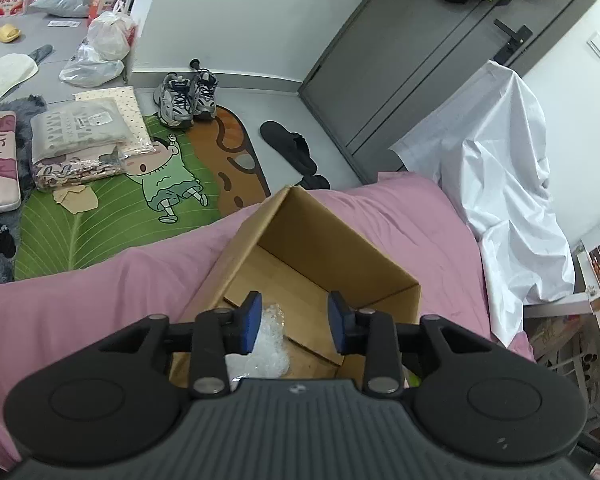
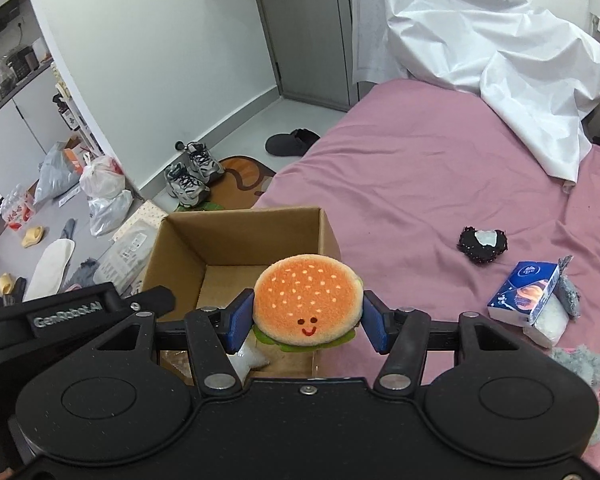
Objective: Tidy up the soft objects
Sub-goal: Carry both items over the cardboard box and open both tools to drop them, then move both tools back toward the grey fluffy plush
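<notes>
An open cardboard box (image 1: 384, 268) (image 2: 240, 236) sits on the pink bed. A clear bubble-wrap piece (image 1: 268, 340) lies inside it; in the right wrist view it shows as a white packet (image 2: 252, 360). My left gripper (image 1: 294, 320) is open and empty, just above the box opening. My right gripper (image 2: 306, 318) is shut on a plush hamburger (image 2: 306, 304) with a smiling face, held over the box's near edge. The left gripper's body (image 2: 68, 316) shows at left in the right wrist view.
On the bed (image 2: 420, 184) to the right lie a black fuzzy item (image 2: 482, 244), a blue tissue pack (image 2: 524, 292), a white packet (image 2: 548, 320) and a grey-pink plush (image 2: 592, 368). A white sheet (image 2: 500, 40) drapes at the back. Sneakers (image 1: 186, 98), slippers (image 1: 288, 146), bags and mats cover the floor.
</notes>
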The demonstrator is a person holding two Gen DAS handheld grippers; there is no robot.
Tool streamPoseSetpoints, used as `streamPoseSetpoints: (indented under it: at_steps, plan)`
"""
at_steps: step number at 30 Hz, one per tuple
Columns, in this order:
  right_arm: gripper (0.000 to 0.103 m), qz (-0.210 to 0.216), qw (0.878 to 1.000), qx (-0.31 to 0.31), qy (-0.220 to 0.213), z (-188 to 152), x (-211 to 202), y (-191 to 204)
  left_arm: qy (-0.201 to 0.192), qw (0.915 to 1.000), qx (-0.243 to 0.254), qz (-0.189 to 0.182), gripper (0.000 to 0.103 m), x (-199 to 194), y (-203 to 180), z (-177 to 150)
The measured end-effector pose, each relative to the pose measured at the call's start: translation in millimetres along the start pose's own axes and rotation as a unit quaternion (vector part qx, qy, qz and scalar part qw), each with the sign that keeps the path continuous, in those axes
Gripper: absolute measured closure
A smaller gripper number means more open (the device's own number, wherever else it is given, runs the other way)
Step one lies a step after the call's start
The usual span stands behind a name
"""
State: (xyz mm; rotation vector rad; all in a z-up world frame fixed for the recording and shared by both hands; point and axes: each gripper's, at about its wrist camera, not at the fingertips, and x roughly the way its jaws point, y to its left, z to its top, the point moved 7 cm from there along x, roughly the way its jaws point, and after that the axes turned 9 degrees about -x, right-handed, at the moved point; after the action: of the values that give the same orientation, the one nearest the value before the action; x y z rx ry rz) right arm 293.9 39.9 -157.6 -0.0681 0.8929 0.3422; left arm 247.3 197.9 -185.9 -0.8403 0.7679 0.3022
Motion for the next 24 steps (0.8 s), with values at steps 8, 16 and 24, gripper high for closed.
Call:
streamPoseSetpoints:
  at_steps: [8, 16, 24]
  plan:
    - [0.035, 0.006, 1.000, 0.006, 0.000, 2.9, 0.5, -1.6, -0.007, 0.9998, 0.011, 0.018, 0.045, 1.3, -4.6, 0.7]
    - [0.028, -0.007, 1.000, 0.020, -0.010, -3.0, -23.5, -27.8, -0.024, 0.9987, 0.034, 0.030, 0.023, -9.4, -17.8, -6.5]
    - [0.024, -0.017, 0.999, 0.031, -0.001, -22.7, -46.4, -58.5, -0.027, 0.9940, 0.097, 0.041, 0.015, -17.2, -41.9, -27.8]
